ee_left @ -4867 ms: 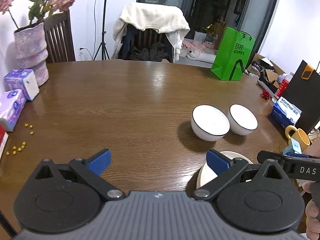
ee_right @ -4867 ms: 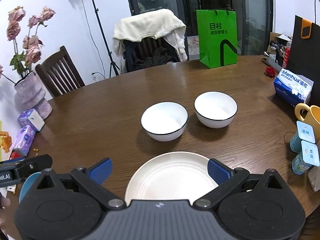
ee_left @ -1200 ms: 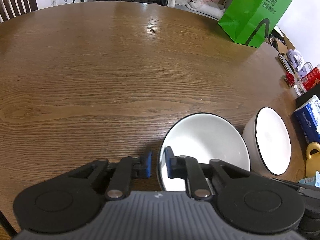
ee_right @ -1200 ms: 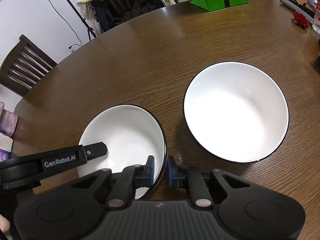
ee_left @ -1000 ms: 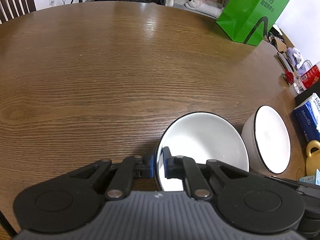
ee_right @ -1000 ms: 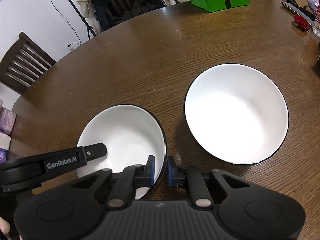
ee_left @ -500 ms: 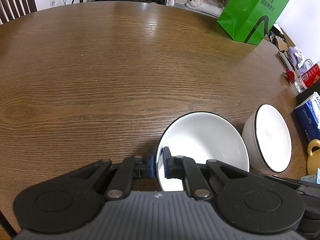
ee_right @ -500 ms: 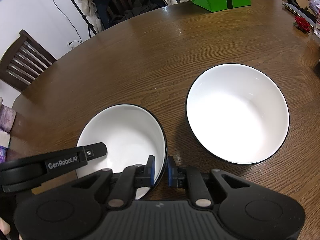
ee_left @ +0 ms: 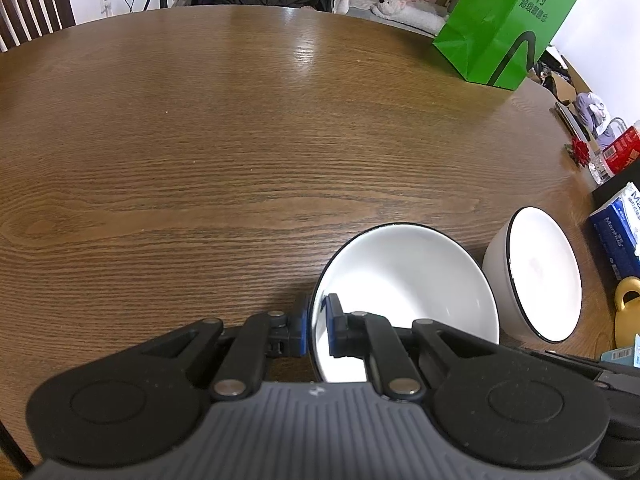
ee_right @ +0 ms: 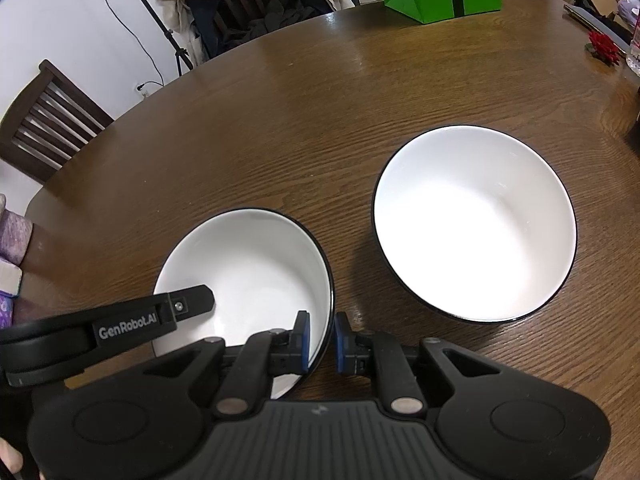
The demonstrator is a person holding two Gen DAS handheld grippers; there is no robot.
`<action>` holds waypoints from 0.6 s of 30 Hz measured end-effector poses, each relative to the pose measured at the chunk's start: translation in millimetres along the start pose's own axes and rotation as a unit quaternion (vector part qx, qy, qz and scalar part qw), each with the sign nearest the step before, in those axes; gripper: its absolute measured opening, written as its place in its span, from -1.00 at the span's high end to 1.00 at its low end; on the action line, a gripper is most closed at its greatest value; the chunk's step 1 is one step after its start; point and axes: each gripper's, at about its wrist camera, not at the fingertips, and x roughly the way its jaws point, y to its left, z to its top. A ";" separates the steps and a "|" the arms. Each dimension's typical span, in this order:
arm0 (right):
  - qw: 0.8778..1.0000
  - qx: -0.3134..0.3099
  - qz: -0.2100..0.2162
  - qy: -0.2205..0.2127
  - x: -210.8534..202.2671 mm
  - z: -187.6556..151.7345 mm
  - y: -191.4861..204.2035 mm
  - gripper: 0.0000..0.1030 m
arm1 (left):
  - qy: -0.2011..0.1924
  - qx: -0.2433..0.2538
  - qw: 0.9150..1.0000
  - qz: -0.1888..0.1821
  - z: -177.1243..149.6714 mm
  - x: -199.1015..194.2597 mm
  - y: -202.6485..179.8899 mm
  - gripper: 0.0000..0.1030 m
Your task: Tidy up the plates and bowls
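Observation:
Two white bowls with black rims are on the brown wooden table. My left gripper is shut on the left rim of the nearer bowl, one blue pad inside and one outside. My right gripper is shut on the right rim of that same bowl. The left gripper's black finger reaches over the bowl's left side in the right wrist view. The second bowl stands free to the right, a small gap away; it also shows in the left wrist view. No plate is in view.
A green paper bag stands at the table's far right. A blue tissue box and a yellow mug crowd the right edge. A wooden chair stands at the left and a red flower lies far right.
Since the earliest frames both grippers came down from open over the plate and closed on the left bowl's rim. Over the last second nothing has moved.

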 end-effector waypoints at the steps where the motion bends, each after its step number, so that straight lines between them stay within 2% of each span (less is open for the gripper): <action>1: 1.000 0.000 0.000 0.000 -0.7 0.0 -0.2 0.77 | 0.000 0.000 1.000 0.000 -0.2 -0.5 -0.1 0.82; 18: 1.000 -0.008 0.003 -0.011 -19.1 -0.8 3.8 0.77 | -0.015 -0.001 1.000 0.001 -4.3 -20.8 0.1 0.82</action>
